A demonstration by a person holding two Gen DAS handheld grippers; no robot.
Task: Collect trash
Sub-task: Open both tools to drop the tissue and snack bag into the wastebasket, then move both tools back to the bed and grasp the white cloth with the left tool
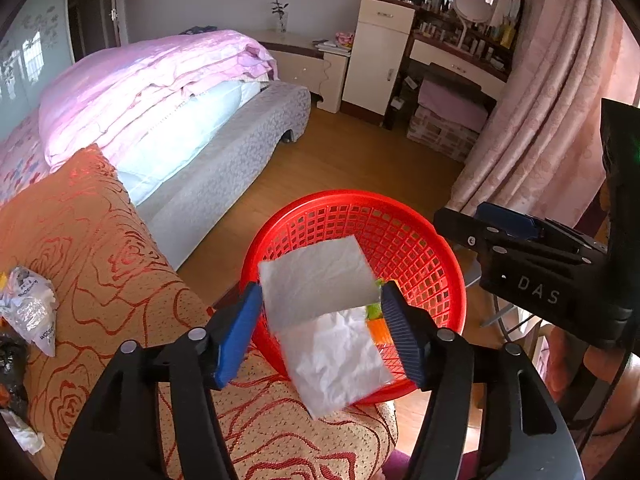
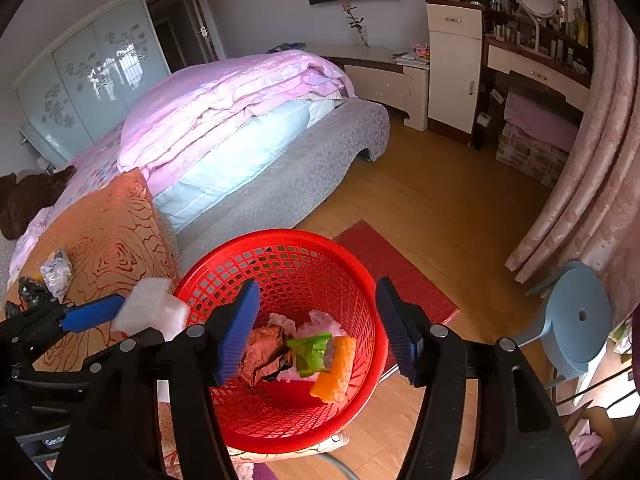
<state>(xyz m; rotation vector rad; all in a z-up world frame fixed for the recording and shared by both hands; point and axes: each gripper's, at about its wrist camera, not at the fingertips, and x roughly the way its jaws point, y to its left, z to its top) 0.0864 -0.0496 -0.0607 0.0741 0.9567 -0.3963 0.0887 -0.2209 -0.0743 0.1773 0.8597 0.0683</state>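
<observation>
A red mesh basket stands at the edge of an orange rose-patterned cloth. In the left wrist view my left gripper hovers over the near rim with its jaws apart. A white sheet of paper hangs loose between the blue pads, its lower end blurred. My right gripper is open above the basket, with nothing between its fingers. Below it lie an orange wrapper, a green wrapper and brownish crumpled trash. The white paper also shows at the left gripper's tip.
A crumpled clear plastic bag and a black wrapper lie on the cloth to the left. Beyond are a bed and wooden floor. A red mat, blue stool and pink curtain stand right.
</observation>
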